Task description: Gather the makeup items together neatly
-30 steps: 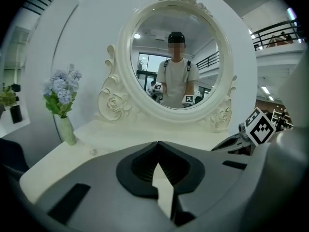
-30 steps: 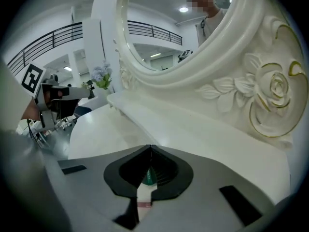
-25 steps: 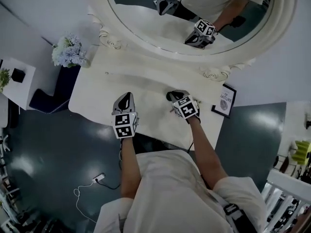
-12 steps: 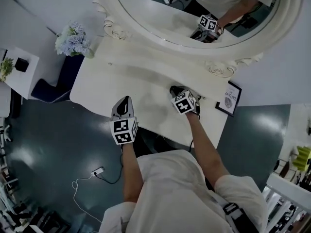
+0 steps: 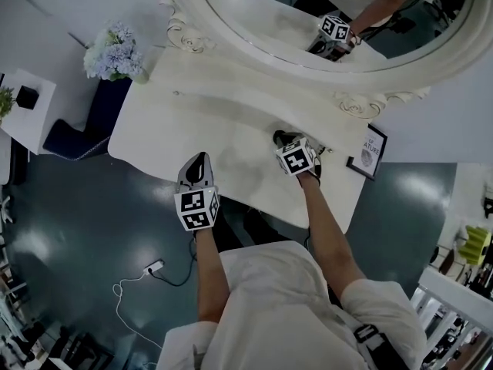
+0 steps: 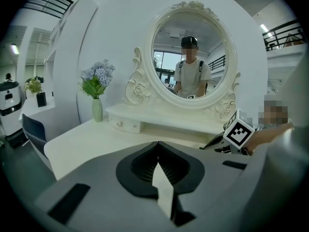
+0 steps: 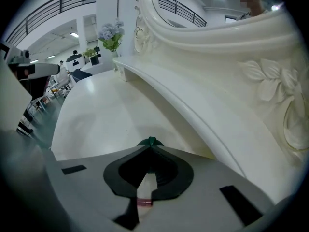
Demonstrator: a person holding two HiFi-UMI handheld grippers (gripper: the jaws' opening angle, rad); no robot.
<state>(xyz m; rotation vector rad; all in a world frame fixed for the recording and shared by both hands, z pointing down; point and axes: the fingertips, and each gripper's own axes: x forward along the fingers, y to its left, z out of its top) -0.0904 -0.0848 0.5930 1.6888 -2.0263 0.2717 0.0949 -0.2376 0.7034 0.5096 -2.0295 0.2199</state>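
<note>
No makeup item shows plainly on the white vanity table. My left gripper hovers near the table's front edge with its jaws shut and nothing between them; in the left gripper view its tips meet. My right gripper is over the table's right part, close under the mirror's ledge, jaws shut. A small dark green bit sticks out at its closed tips; I cannot tell what it is. The right gripper's marker cube also shows in the left gripper view.
A large round mirror with a carved white frame stands at the back. At the far left corner is a vase of pale blue flowers. A framed print leans at the right end. A raised ledge with small drawers runs under the mirror.
The right gripper has shifted slightly right and toward the mirror. The left gripper stays by the front edge. The head camera has tilted a little.
</note>
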